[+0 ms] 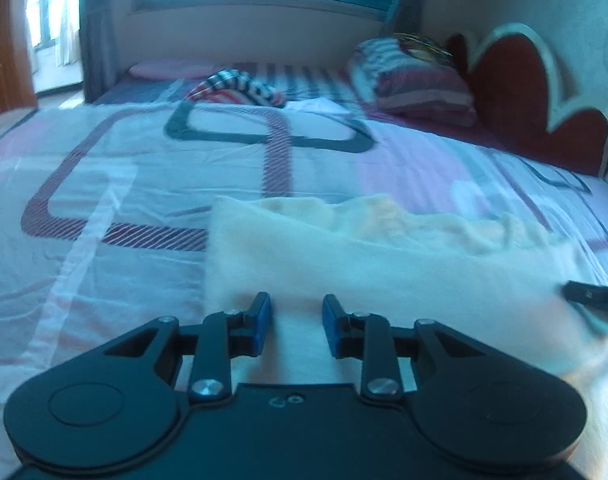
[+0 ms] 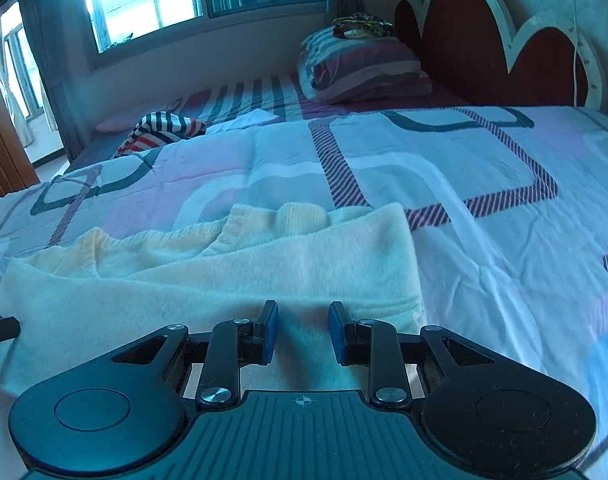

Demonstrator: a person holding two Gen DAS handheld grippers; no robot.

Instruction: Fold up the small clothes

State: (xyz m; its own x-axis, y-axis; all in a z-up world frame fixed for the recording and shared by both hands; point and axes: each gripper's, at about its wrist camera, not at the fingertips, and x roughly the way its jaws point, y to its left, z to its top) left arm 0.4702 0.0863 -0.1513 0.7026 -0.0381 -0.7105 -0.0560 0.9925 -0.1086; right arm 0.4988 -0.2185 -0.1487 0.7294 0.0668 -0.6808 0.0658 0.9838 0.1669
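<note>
1. Cream knit, soft and fuzzy: in the left wrist view the garment lies on the bed, at its near edge, with a thick doubled band laid crosswise over rumpled layers behind. It looks partly folded, the band probably the last fold laid over.
2. Same view: the left gripper hangs over the garment's near hem by its left corner. Its blue pads stand apart with only flat cloth seen between them, so nothing is pinched. I judge it parted to let the hem lie or to take a new hold.
3. At the right edge of this view a black tip of the right gripper shows over the garment's other end, so the two work one hem from both corners, which keeps a fold straight.
4. Far back, a striped garment lies bunched near the window side of the bed, likely waiting its turn. A pillow sits by the headboard.
5. In the right wrist view the garment fills the near bed, ribbed cuffs or hems poking out behind the folded band.
6. Here the right gripper hovers over the near hem toward the right corner, pads parted and empty. The left gripper peeps in at the left edge.
7. Next, I judge, comes another fold or a smoothing pass; loose knit may slip and skew.
</note>
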